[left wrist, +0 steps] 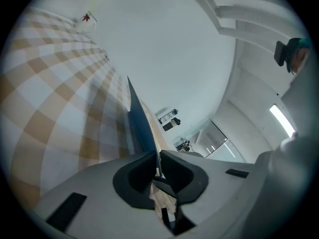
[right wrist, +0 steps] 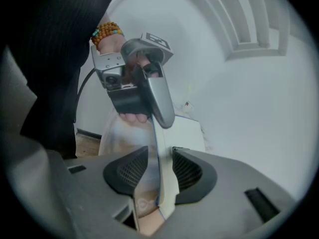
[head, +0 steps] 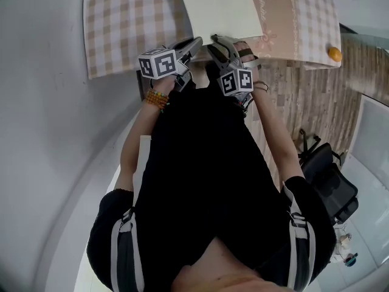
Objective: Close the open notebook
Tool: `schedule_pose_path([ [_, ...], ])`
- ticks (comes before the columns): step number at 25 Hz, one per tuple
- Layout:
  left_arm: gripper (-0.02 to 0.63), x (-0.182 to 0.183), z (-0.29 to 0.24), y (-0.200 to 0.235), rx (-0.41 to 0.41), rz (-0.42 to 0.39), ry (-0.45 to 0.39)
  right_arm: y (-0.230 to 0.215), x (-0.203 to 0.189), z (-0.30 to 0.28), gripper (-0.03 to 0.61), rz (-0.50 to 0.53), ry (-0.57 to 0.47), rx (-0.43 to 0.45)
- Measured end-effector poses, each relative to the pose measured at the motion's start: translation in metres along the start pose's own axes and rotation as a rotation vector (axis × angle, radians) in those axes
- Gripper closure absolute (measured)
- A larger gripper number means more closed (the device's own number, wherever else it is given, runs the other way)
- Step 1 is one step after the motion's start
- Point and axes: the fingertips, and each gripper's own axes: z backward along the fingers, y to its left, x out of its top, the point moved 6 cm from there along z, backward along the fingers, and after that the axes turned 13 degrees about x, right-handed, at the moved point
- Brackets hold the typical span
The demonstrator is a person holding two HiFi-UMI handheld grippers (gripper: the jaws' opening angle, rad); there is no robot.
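Pinching near edge of cream-paged, blue-covered open notebook [head: 222,14] on beige checked desk [head: 121,23] with left tool [left wrist: 157,163], right tool [right wrist: 162,168] gaping around it; risking slip or creased pages under lone grip.

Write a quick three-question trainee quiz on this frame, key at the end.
1. True or false: the notebook lies closed on the checked tablecloth.
2. Which gripper has its jaws clamped on the notebook's edge? A) left gripper B) right gripper C) neither
3. Fill in: the small round thing at the tablecloth's right corner is ____ in colour.
Key: 1 false, it is open, cream page up. 2 A; the right gripper's jaws stand apart with the notebook between them. 3 orange.
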Motion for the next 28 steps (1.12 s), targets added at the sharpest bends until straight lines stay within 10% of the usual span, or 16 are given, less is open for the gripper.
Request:
schedule_pose_path([
  [14, 0.460, 0.002, 0.026, -0.011, -0.034, -0.062, 0.030, -0.008, 0.023, -0.010, 0.524, 0.045, -0.033, -0.061],
  [23, 0.488, 0.012, 0.041, -0.034, -0.006, -0.468, -0.056, -0.020, 0.022, 0.001, 0.538, -0.104, -0.100, -0.105],
  [28, 0.489, 0.009, 0.033, -0.051, -0.028, -0.542, -0.078, -0.024, 0.019, 0.014, 0.538, -0.175, -0.126, -0.147],
])
